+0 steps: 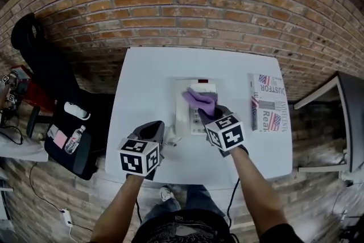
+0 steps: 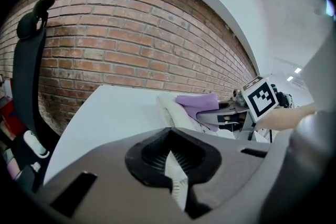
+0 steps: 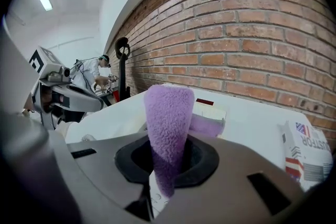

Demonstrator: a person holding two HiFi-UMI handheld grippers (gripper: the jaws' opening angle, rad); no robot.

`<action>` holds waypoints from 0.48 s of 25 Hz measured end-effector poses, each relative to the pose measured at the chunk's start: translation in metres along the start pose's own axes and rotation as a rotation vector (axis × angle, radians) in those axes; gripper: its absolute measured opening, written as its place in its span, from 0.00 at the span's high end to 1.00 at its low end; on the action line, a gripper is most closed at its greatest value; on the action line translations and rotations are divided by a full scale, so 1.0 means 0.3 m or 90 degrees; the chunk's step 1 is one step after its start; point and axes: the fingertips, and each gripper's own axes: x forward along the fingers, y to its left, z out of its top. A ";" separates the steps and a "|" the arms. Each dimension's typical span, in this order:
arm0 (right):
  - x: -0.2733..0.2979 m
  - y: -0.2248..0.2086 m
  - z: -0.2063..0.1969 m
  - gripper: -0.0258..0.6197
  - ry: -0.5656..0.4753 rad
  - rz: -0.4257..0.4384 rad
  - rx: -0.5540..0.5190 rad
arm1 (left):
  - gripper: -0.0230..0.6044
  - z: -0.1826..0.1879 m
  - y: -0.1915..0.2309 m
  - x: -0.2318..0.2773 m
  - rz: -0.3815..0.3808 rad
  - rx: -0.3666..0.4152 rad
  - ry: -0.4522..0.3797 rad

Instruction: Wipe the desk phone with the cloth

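A white desk phone [image 1: 183, 115] lies in the middle of the white table [image 1: 142, 82]. A purple cloth [image 1: 199, 99] is draped over the phone's upper part. My right gripper [image 1: 206, 114] is shut on the near end of it. In the right gripper view the cloth [image 3: 169, 113] stands up out of the jaws [image 3: 168, 159], with the phone [image 3: 210, 111] beyond. My left gripper [image 1: 158, 124] rests just left of the phone's near corner, jaws together and holding nothing. Its own view [image 2: 169, 150] looks across at the phone [image 2: 170, 107] and the cloth [image 2: 198, 103].
A folded newspaper [image 1: 267, 101] lies at the table's right side. A black office chair [image 1: 62, 116] with a bottle and small items on its seat stands to the left. A brick wall [image 1: 187, 3] runs behind the table. A dark-topped side table [image 1: 350, 116] is far right.
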 end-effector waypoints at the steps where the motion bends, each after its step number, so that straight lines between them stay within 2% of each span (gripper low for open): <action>1: -0.005 0.006 -0.008 0.89 0.001 -0.002 0.002 | 0.96 -0.005 -0.004 -0.005 -0.002 0.001 0.000; 12: -0.053 0.085 -0.097 0.89 0.000 -0.016 0.030 | 0.96 -0.077 -0.005 -0.091 -0.008 0.011 0.004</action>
